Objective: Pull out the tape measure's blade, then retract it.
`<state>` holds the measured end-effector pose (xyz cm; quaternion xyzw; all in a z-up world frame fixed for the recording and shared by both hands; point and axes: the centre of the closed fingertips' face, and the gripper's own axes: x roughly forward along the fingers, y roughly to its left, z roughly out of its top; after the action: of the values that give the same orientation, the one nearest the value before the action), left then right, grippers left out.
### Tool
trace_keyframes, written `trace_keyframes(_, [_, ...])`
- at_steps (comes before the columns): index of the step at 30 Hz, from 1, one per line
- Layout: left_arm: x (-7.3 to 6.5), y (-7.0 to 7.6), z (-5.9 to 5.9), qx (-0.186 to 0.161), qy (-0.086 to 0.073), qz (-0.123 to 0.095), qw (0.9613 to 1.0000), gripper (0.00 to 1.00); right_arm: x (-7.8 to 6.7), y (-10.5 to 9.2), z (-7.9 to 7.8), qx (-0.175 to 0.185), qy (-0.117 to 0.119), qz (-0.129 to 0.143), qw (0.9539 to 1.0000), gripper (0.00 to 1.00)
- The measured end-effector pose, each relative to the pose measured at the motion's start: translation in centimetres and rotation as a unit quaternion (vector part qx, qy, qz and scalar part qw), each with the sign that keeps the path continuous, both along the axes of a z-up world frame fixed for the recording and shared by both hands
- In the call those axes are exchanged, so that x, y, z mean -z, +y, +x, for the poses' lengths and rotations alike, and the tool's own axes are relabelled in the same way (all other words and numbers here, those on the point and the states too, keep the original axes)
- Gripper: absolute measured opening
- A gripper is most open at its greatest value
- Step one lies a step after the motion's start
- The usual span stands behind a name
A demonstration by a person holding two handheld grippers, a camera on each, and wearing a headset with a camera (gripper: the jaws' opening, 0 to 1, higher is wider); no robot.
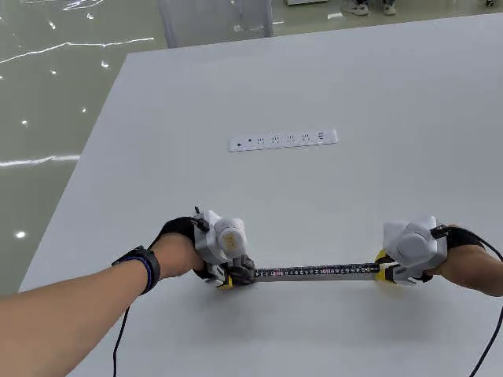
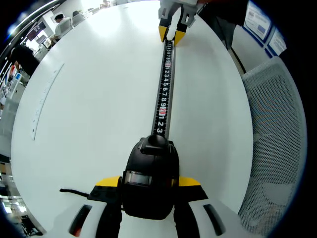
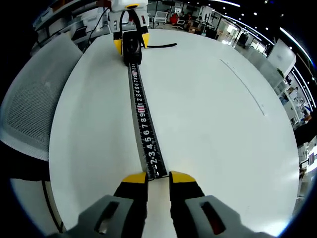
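The tape measure (image 2: 150, 181), black-cased, sits clamped between the jaws of the left tongs (image 1: 228, 275), which close on its two sides with the yellow tips pressed to the case. Its blade (image 2: 165, 79) is drawn out of the case's front and runs straight ahead of those tongs, numbers up, low over the white worktop (image 1: 314, 78). At the far end the right tongs (image 3: 157, 176) hold the blade's tip, their jaws narrowed onto it so that it lies caught between the yellow tips. The two tongs face each other, well apart, the blade spanning the gap between them. Beyond the blade, farther from the person than both tongs, a white power strip (image 1: 283, 140) lies flat on the worktop. A mesh-backed chair (image 2: 277, 124) stands off the worktop's edge, beside both tongs.
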<state>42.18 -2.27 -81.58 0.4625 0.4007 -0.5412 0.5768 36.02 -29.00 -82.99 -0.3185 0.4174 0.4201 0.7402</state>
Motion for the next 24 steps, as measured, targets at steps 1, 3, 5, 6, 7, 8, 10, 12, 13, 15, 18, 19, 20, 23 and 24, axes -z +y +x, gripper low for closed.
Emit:
trace_keyframes(1, [-0.1, 0.0, 0.0, -0.003, 0.002, -0.002, 1.0, 0.38, -0.1, -0.2, 0.2, 0.012, -0.007, -0.004, 0.9999, 0.17])
trace_keyframes(3, [-0.6, -0.2, -0.1, -0.008, 0.005, -0.014, 0.9999, 0.4, -0.2, 0.3, 0.0, 0.045, 0.001, 0.022, 0.9987, 0.17])
trace_keyframes(5, [-1.0, -0.5, -0.1, -0.016, 0.007, -0.029, 0.9994, 0.41, -0.4, 0.4, -0.2, 0.059, -0.001, 0.033, 0.9977, 0.2])
trace_keyframes(6, [-1.1, -0.4, 0.0, -0.018, 0.004, -0.03, 0.9994, 0.41, -0.5, 0.5, -0.3, 0.065, -0.002, 0.036, 0.9972, 0.21])
trace_keyframes(7, [-1.2, -0.4, 0.1, -0.02, 0.001, -0.031, 0.9993, 0.41, -0.6, 0.5, -0.3, 0.069, -0.003, 0.038, 0.9969, 0.22])
trace_keyframes(8, [-1.3, -0.4, 0.2, -0.023, 0.0, -0.034, 0.9992, 0.41, -0.6, 0.6, -0.4, 0.072, -0.005, 0.04, 0.9966, 0.23])
trace_keyframes(10, [-1.7, -0.5, 0.1, -0.03, 0.002, -0.045, 0.9985, 0.42, -0.8, 0.5, -0.5, 0.083, -0.008, 0.043, 0.9956, 0.25])
trace_keyframes(12, [-2.1, -0.6, -0.1, -0.036, 0.004, -0.053, 0.9979, 0.43, -1.1, 0.4, -0.5, 0.099, -0.014, 0.047, 0.9939, 0.26])
trace_keyframes(13, [-2.3, -0.5, -0.1, -0.037, 0.004, -0.055, 0.9978, 0.43, -1.2, 0.3, -0.3, 0.112, -0.015, 0.052, 0.9923, 0.26])
trace_keyframes(15, [-2.5, -0.5, 0.1, -0.043, -0.002, -0.065, 0.997, 0.44, -1.8, 0.3, -0.3, 0.145, -0.017, 0.075, 0.9864, 0.27])
trace_keyframes(18, [-3.1, -0.3, 0.2, -0.057, -0.005, -0.076, 0.9955, 0.45, -1.9, -0.4, -0.2, 0.166, -0.018, 0.082, 0.9826, 0.29])
trace_keyframes(19, [-3.4, -0.3, 0.2, -0.061, -0.005, -0.083, 0.9947, 0.47, -2.1, -0.4, -0.4, 0.169, -0.018, 0.083, 0.9819, 0.3])
trace_keyframes(20, [-3.5, -0.3, 0.1, -0.065, -0.004, -0.087, 0.9941, 0.47, -2.1, -0.5, -0.5, 0.171, -0.019, 0.083, 0.9815, 0.3])
trace_keyframes(23, [-3.8, -0.1, -0.2, -0.071, 0.0, -0.1, 0.9924, 0.48, -2.2, -0.9, -0.8, 0.182, -0.024, 0.077, 0.98, 0.33])
trace_keyframes(24, [-3.8, 0.1, -0.2, -0.075, -0.002, -0.101, 0.9921, 0.49, -2.3, -1.0, -0.9, 0.189, -0.022, 0.08, 0.9784, 0.33])
